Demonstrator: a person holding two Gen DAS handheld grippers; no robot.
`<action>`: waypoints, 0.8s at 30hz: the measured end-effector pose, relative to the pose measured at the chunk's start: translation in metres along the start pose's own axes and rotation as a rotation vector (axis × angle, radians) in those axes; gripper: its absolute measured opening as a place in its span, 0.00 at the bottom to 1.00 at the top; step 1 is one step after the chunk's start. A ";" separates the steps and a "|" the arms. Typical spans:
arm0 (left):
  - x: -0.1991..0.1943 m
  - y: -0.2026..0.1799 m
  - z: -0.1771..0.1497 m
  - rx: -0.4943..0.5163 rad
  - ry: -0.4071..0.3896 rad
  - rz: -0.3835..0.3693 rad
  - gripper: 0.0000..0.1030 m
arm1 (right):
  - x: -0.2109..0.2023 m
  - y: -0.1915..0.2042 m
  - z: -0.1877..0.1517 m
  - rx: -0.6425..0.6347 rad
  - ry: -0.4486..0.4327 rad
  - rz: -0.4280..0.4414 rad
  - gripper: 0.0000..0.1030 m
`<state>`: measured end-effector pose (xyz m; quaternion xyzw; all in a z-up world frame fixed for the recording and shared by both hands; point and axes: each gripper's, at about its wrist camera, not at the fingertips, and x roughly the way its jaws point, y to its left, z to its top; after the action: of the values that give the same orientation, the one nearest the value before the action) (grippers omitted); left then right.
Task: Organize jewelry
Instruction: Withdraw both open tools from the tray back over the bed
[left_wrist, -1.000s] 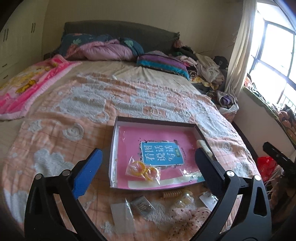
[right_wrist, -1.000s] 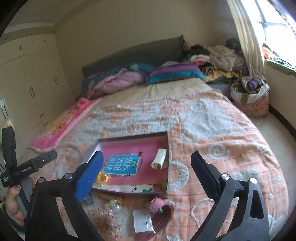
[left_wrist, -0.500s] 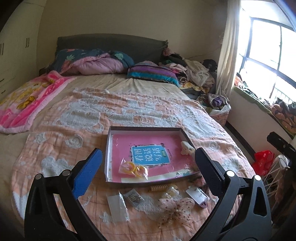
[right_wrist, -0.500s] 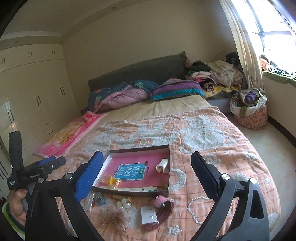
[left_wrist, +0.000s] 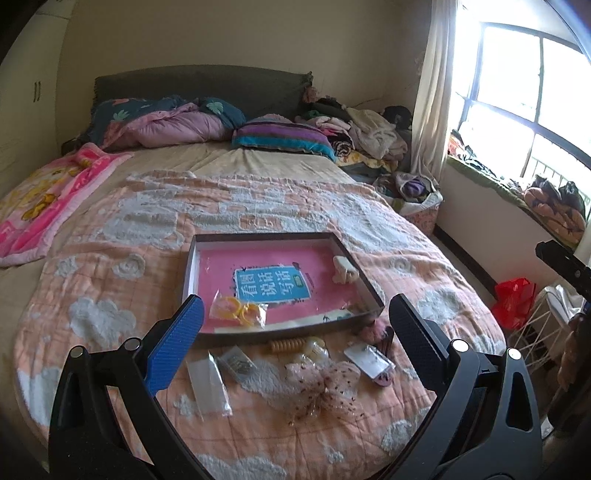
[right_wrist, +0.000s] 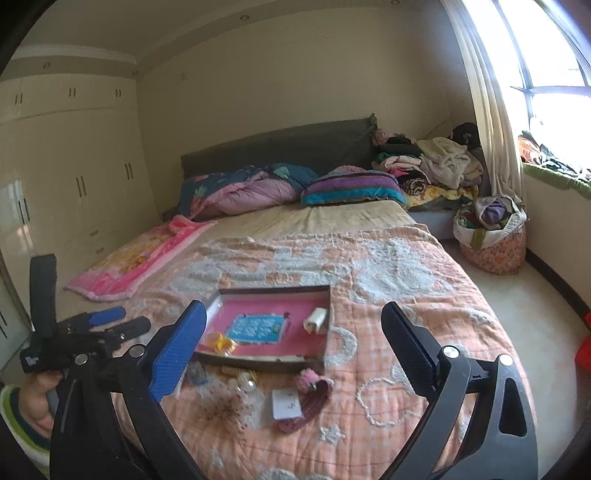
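A shallow dark-rimmed box (left_wrist: 364, 282) with a pink base lies on the orange bedspread; it also shows in the right wrist view (right_wrist: 325, 354). Inside are a bag of yellow rings (left_wrist: 238, 310) and a white clip (left_wrist: 345, 273). In front of it lie a clear bag (left_wrist: 208, 380), a small packet (left_wrist: 236, 360), a gold spiral tie (left_wrist: 286, 346), a sheer bow (left_wrist: 323, 380), a white card (left_wrist: 365, 360) and a pink fluffy piece (right_wrist: 308, 380). My left gripper (left_wrist: 295, 343) is open and empty, held back above these. My right gripper (right_wrist: 291, 347) is open and empty too.
The bed has a dark headboard (left_wrist: 199, 83), pillows and a pink blanket (left_wrist: 48, 192) on the left. Piled clothes (left_wrist: 365, 129) sit at the far right. A floral bag (right_wrist: 495, 236) and a red bag (left_wrist: 515, 301) stand on the floor by the window.
Both grippers have pulled back and up from the bed, so the box and loose items look smaller and farther. Both stay open and empty.
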<state>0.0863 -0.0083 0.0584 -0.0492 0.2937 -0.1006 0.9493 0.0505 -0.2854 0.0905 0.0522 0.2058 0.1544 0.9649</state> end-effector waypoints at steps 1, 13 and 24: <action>0.000 -0.002 -0.003 0.005 0.004 -0.001 0.91 | 0.000 -0.001 -0.003 -0.005 0.009 -0.011 0.92; 0.019 -0.024 -0.034 0.095 0.096 0.014 0.91 | 0.007 -0.015 -0.034 -0.002 0.065 -0.035 0.92; 0.044 -0.040 -0.070 0.124 0.189 -0.005 0.91 | 0.026 -0.044 -0.060 0.055 0.140 -0.050 0.92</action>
<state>0.0761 -0.0599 -0.0172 0.0184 0.3751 -0.1253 0.9183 0.0609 -0.3167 0.0186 0.0627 0.2783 0.1279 0.9499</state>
